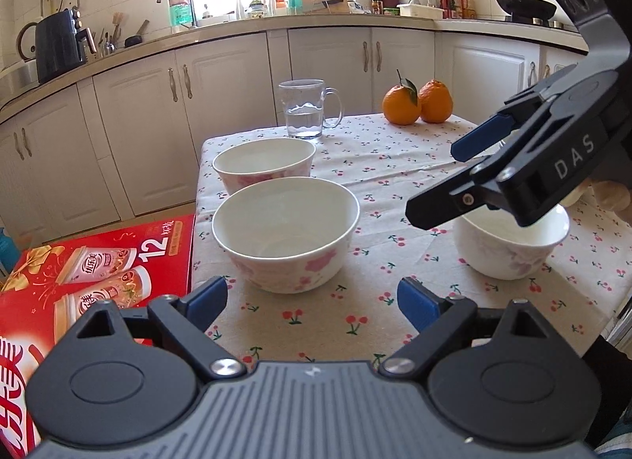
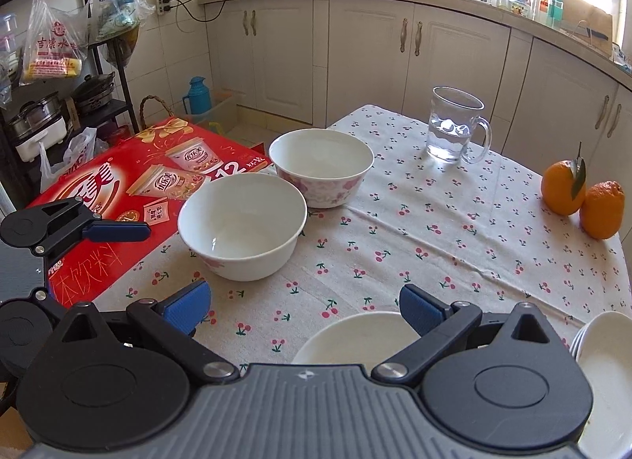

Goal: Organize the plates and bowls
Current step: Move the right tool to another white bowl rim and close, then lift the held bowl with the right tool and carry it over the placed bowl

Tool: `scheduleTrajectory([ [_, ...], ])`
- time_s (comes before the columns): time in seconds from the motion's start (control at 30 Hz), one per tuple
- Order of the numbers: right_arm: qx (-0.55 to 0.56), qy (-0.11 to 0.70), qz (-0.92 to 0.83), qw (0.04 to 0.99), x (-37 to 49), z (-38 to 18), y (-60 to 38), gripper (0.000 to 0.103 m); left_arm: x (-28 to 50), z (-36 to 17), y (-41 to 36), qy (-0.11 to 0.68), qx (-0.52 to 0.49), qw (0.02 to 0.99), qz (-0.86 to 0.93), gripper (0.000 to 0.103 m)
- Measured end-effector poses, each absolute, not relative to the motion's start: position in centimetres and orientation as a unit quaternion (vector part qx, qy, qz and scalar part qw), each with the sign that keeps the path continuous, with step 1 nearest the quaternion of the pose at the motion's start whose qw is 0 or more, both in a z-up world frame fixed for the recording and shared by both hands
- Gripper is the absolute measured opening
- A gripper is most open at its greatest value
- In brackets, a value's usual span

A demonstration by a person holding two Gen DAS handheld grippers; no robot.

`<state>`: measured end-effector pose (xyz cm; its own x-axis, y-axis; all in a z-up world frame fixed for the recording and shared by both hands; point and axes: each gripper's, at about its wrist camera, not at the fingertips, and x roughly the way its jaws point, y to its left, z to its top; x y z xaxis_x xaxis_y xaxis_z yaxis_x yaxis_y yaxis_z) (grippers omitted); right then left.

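Bowls are sitting ahead: I am lining my left gripper point(image 1: 312, 301), fingers spread and empty, on the nearest floral bowl point(image 1: 285, 234); right gripper point(image 2: 302, 305), also spread, is hovering over another bowl point(image 2: 355, 336).

Three bowls point(image 1: 285, 234), a stack of plates point(image 2: 604, 372), one glass mug point(image 1: 306, 109), two oranges point(image 1: 401, 105) and one red carton point(image 2: 130, 198) are here.

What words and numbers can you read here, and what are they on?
"DAS": on the right gripper.
"12": on the red drinks box.
"吉康水": on the hanging plastic bag.
The box's other Chinese print and the counter bottle labels are too small or cut off to read.
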<state>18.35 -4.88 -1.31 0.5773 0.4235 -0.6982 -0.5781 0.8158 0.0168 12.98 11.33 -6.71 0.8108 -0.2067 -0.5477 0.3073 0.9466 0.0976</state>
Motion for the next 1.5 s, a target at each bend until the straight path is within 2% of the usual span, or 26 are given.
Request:
scheduleTrajectory([
  [0.37, -0.122, 0.378, 0.329, 0.857, 23.1, -1.9, -1.1, 0.102, 16.2, -7.3, 12.1, 0.283, 0.089, 0.945, -0.14, 0.092],
  [0.7, -0.118, 0.411, 0.36, 0.829, 27.1, -3.2, 1.2, 0.084, 17.2, -7.4, 12.4, 0.284, 0.079, 0.943, -0.153, 0.09],
  [0.73, -0.117, 0.414, 0.363, 0.826, 27.4, -3.3, 1.3, 0.08, 17.3, -7.4, 12.5, 0.284, 0.077, 0.943, -0.153, 0.09],
  [0.83, -0.121, 0.42, 0.372, 0.818, 28.0, -3.6, 1.8, 0.074, 17.4, -7.4, 12.5, 0.284, 0.074, 0.943, -0.155, 0.085],
  [1.13, -0.119, 0.432, 0.384, 0.807, 29.1, -4.3, 2.6, 0.061, 17.6, -7.3, 12.6, 0.282, 0.076, 0.943, -0.16, 0.085],
  [1.5, -0.095, 0.438, 0.388, 0.805, 28.9, -4.2, 1.9, 0.06, 17.1, -7.1, 12.3, 0.282, 0.087, 0.941, -0.167, 0.085],
])
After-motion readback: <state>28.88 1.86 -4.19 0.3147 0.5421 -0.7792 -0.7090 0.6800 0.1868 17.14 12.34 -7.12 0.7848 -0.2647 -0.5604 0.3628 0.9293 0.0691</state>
